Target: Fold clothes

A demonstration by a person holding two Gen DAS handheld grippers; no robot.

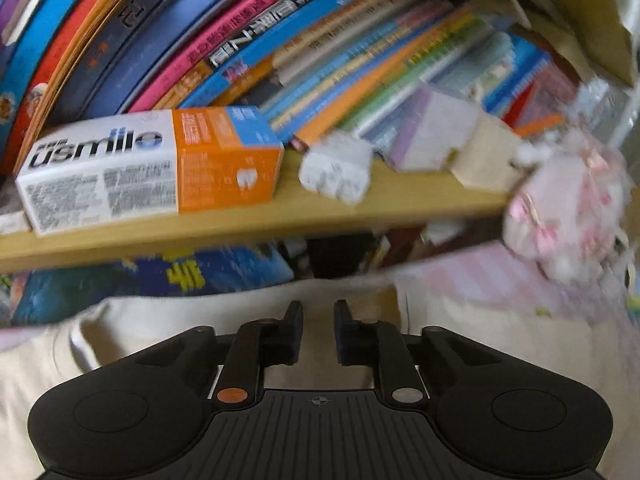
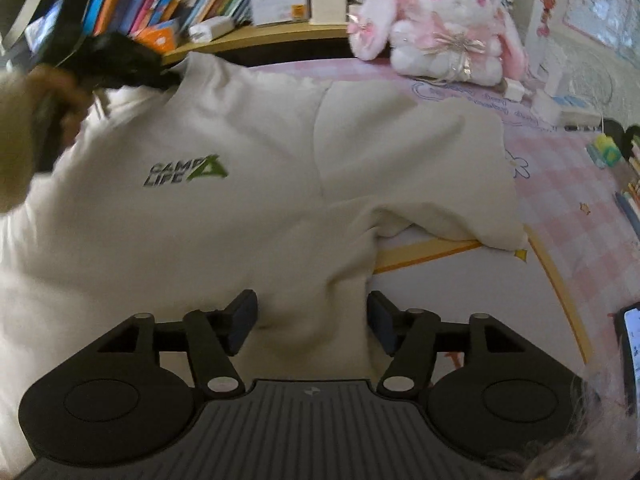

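Both tongs point(image 2: 312, 322) hover over the cream sweatshirt point(image 2: 224, 208), right pair parted.

Home, prob. a child's bedroom/study corner. Wooden shelf point(image 1: 256, 216) packed w/ leaning books point(image 1: 320, 40), many w/ bright kids'-type spines. Pink-and-white plush bunny point(image 2: 444, 28) sits on a pink checked mat point(image 2: 580, 200) w/ cartoon doodles. Toothpaste-type box point(image 1: 148, 164) on shelf edge. Cream sweatshirt point(image 2: 224, 184) spread across the mat: domestic clutter, not a workplace.
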